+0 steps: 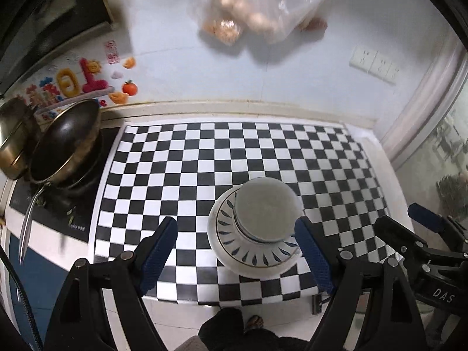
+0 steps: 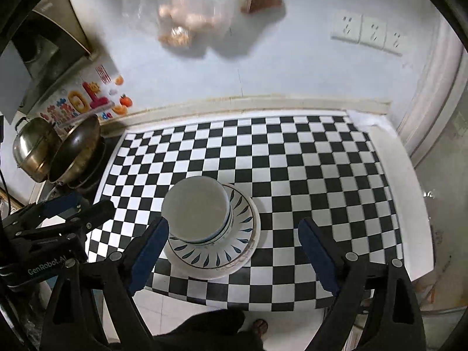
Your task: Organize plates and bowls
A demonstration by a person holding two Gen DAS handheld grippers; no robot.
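A white bowl (image 1: 266, 207) (image 2: 196, 207) stands upright on a stack of white plates (image 1: 251, 254) (image 2: 234, 248) with a blue leaf pattern. The stack rests on a black-and-white checkered mat (image 1: 204, 152) (image 2: 321, 175), toward its front edge. My left gripper (image 1: 235, 228) hangs open above the stack, touching nothing; the stack shows close to its right finger. My right gripper (image 2: 234, 225) is open too, empty and above the counter, with the stack by its left finger. Each gripper also appears in the other's view: right gripper (image 1: 424, 234), left gripper (image 2: 58, 213).
A dark wok (image 1: 64, 140) (image 2: 76, 152) and a steel pot (image 1: 14, 134) (image 2: 32, 149) sit on the stove at the left. A clear plastic bag (image 1: 248, 8) (image 2: 181, 14) of food hangs on the wall behind. Wall sockets (image 1: 374, 64) are at the right. A person's foot (image 1: 254, 321) shows below the counter.
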